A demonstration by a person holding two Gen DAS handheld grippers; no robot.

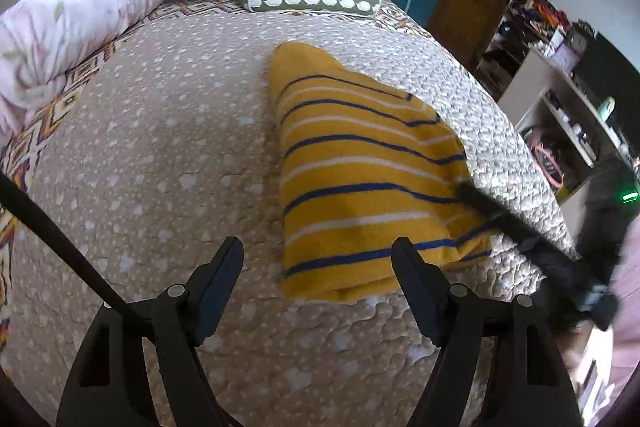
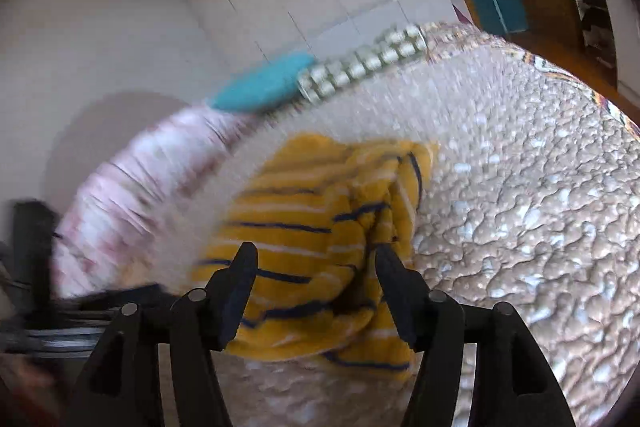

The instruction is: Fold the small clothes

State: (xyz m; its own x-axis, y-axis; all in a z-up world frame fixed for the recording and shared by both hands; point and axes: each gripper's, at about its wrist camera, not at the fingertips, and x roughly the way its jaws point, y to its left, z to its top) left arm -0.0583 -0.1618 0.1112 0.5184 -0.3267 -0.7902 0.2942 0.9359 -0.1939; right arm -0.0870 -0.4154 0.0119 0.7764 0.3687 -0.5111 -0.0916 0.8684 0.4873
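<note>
Folded yellow striped garment [image 1: 360,179] lies on bedspread [image 1: 160,147] (both jaws spread).

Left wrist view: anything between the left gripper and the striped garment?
Nothing visible. The left gripper is open just short of the garment, only bare bedspread between them. The right gripper comes in from the far side, not in the path.

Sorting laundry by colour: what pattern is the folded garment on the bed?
Garment: mustard yellow with navy and white stripes, clearest in the left wrist view.
</note>
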